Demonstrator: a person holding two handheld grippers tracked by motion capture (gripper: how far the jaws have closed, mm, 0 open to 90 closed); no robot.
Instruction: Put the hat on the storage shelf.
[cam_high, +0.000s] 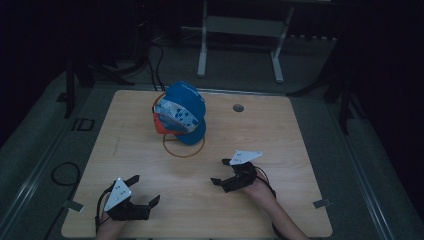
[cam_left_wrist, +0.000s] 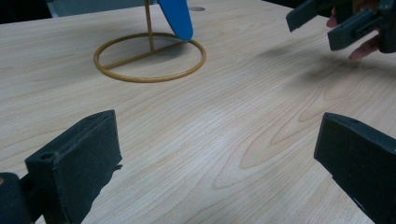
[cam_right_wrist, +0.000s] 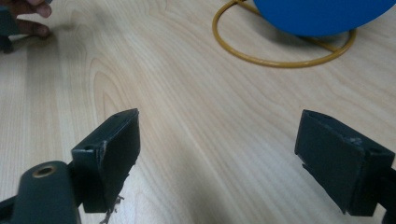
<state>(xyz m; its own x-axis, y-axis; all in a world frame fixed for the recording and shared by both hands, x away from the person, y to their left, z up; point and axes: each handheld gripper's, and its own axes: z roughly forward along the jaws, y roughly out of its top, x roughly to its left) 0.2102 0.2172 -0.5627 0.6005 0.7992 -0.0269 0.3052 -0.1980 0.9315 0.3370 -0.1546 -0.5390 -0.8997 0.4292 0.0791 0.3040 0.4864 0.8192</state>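
both my grippers sit low over the near table (cam_high: 280, 150), left gripper (cam_high: 143, 189) and right gripper (cam_high: 220, 171) spread wide, gripping nothing. farther off, blue cap (cam_high: 184, 112) hangs on wire stand (cam_high: 183, 148), well apart from both.

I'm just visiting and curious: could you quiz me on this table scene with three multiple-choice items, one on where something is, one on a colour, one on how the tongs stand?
1. Where does the cap hang?
A. on the wire stand
B. flat on the table
C. in the right tongs

2. What colour is the stand's ring base?
A. silver
B. yellow
C. black

3. How do the left tongs stand?
A. shut on the cap
B. shut on nothing
C. open, holding nothing

Answers:
1 A: the cap sits atop the stand's upright rod.
2 B: the ring looks yellow in both gripper views.
3 C: bare wood shows between the wide jaws.
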